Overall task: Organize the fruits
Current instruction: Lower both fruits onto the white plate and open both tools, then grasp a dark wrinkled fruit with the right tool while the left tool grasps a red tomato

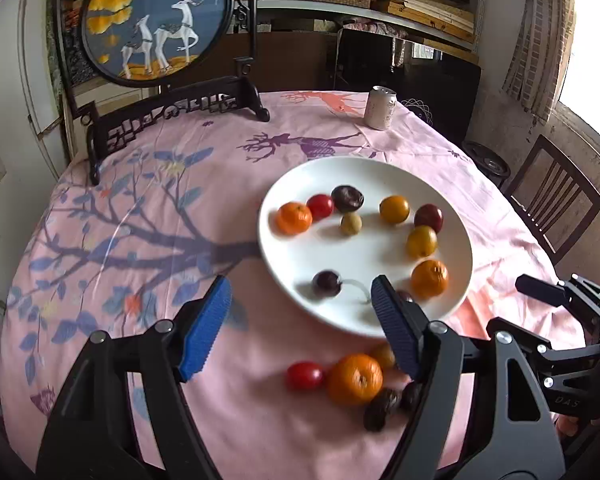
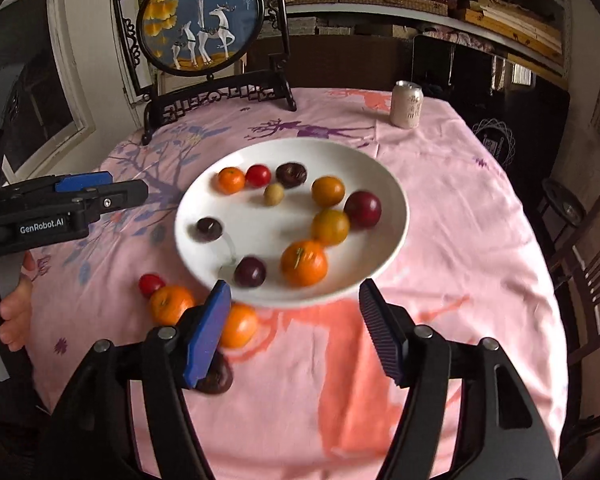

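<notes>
A white plate point(image 1: 300, 264) point(image 2: 392, 200) sits on the pink tablecloth and holds several fruits: tangerines, plums, yellow fruits, a red tomato. Loose fruits lie in front of the plate: a tangerine point(image 1: 354, 378) point(image 2: 170, 304), a red tomato point(image 1: 304, 376) point(image 2: 151, 283), a second orange fruit point(image 2: 240, 326) and dark plums point(image 1: 380, 408) point(image 2: 216, 380). My left gripper point(image 1: 300, 332) is open and empty, above the cloth at the plate's near edge. My right gripper point(image 2: 294, 328) is open and empty, just in front of the plate. The left gripper also shows in the right wrist view point(image 2: 100, 188).
A drink can point(image 1: 380, 108) point(image 2: 407, 104) stands at the far side of the table. A framed deer screen on a dark stand point(image 1: 156, 24) point(image 2: 204, 20) stands at the back left. A wooden chair point(image 1: 552, 200) is at the right.
</notes>
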